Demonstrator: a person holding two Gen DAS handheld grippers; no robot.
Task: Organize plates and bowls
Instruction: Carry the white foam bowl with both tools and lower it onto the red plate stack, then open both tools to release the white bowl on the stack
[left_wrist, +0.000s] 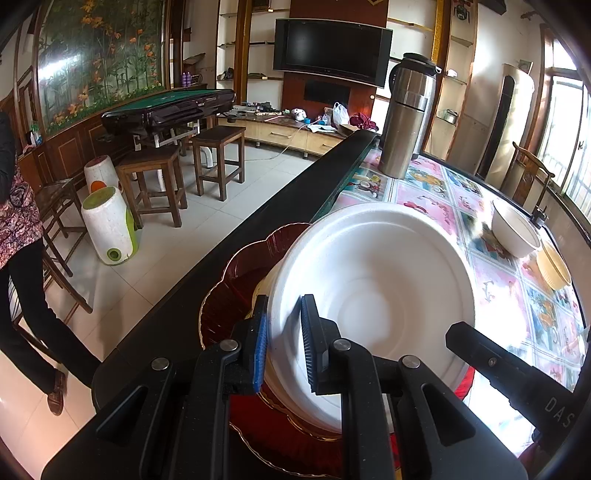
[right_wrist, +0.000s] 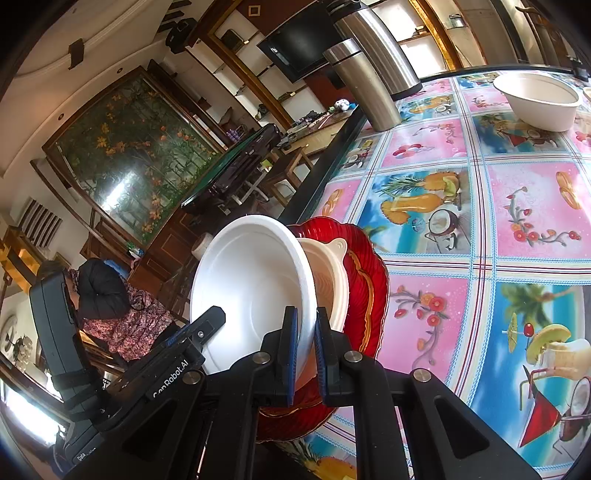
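- White foam bowl (left_wrist: 373, 295) fills the lower centre, its rim pinched by both left tongs (left_wrist: 284, 339) and right tongs (right_wrist: 306, 350).
- Red scalloped plate (right_wrist: 369, 280) lies beneath on the bench (right_wrist: 480, 221).

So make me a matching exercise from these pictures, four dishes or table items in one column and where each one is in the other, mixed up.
Things:
1. white foam plate
2. red plate
3. steel flask
4. white bowl

Places:
A. standing upright near the table's far edge
B. pinched at its rim by both claws, tilted
C. alone on the patterned tablecloth, away from the stack
D. at the bottom of the stack, under a cream bowl

Pairs: 1-B, 2-D, 3-A, 4-C
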